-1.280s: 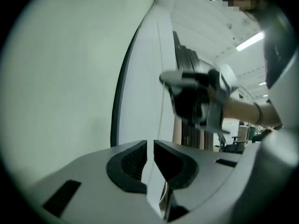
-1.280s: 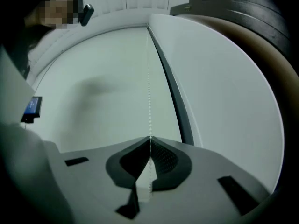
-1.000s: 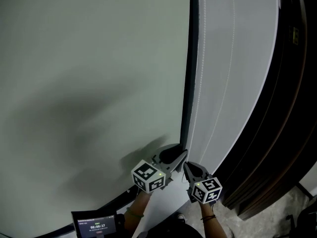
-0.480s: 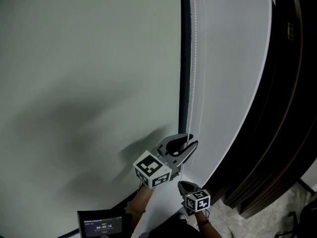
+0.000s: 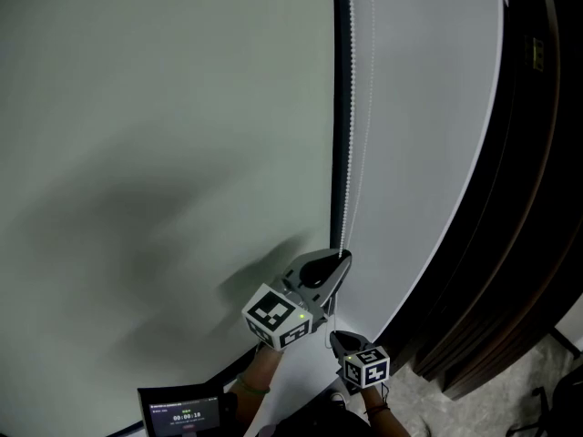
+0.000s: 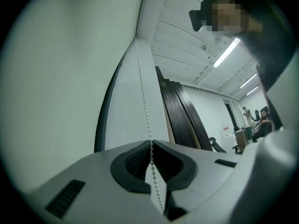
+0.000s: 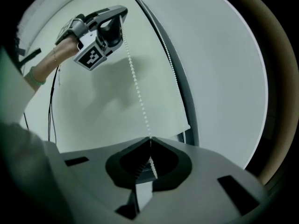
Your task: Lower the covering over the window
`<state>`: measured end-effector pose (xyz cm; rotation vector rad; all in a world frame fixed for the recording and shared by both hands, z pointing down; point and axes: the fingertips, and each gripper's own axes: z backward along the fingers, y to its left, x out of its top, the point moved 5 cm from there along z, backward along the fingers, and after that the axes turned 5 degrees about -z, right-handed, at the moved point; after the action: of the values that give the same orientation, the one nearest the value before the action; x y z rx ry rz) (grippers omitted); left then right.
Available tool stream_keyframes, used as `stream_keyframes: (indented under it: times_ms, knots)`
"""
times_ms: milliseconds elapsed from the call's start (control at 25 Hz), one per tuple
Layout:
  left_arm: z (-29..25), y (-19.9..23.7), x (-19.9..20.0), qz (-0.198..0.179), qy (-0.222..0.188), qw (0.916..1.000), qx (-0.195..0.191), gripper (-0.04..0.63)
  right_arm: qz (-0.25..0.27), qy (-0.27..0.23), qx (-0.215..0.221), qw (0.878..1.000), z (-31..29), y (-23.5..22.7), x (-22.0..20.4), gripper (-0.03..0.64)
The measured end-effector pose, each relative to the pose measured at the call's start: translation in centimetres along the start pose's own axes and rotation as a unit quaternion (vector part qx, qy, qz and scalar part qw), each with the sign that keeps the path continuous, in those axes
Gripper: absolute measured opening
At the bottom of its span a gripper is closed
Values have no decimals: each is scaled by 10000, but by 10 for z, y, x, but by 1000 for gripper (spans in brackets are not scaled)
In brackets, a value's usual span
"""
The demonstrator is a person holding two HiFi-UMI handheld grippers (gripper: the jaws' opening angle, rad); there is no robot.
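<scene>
Pale blind [image 5: 164, 153] at left, white surface [image 5: 428, 107] at right. L gripper [image 5: 341, 259] just closed on bead chain [image 6: 145, 106]; R gripper [image 5: 334, 336] clamps it nearer.

White bead chain [image 6: 144, 106] hangs straight beside pale green blind [image 5: 164, 153]

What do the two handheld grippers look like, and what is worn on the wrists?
Both the left gripper and the right gripper have light grey bodies with black ribbed pads. Each carries a white cube printed with black square markers. A greenish band is worn on the left wrist and a dark band on the right.
</scene>
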<state>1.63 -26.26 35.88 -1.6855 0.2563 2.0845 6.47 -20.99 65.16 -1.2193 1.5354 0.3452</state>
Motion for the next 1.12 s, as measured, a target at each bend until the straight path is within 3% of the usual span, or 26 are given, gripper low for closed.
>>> stream_keyframes:
  times_ms: [120,240,440,640,800,880,960,1000,1040,1080,1120]
  knots:
    - [4,7,-6,149,13,9998,134,8,105,-125,-224,9996,5,-3,6,14]
    - [7,7,-43,142,668,9975,179,6,-14,-446,-288,9986,15,-8,29,14]
    - [21,-4,-117,549,1505,9868,227,6,60,-1279,-92,9917,47,-4,101,14]
    - [38,-25,-186,895,2505,9639,79,6,667,-2208,578,9713,90,38,198,54]
    - [63,-59,-240,998,3487,9315,-287,6,1104,-2717,1028,9505,112,73,256,97]
    - [76,-77,-261,1119,3793,9176,-405,6,1236,-2848,1201,9430,116,85,277,103]
    - [84,-88,-272,1238,3914,9108,-431,6,1300,-2905,1349,9384,117,92,293,104]
    - [87,-93,-277,1246,4075,9033,-500,5,1352,-2905,1407,9368,117,96,299,104]
    - [94,-99,-287,1190,4465,8840,-704,2,1426,-2896,1462,9351,116,100,303,104]
    - [110,-110,-303,1065,5099,8469,-1070,0,1515,-2887,1502,9334,115,105,305,104]
    - [136,-123,-324,899,5797,7960,-1492,0,1604,-2882,1512,9318,113,111,307,104]
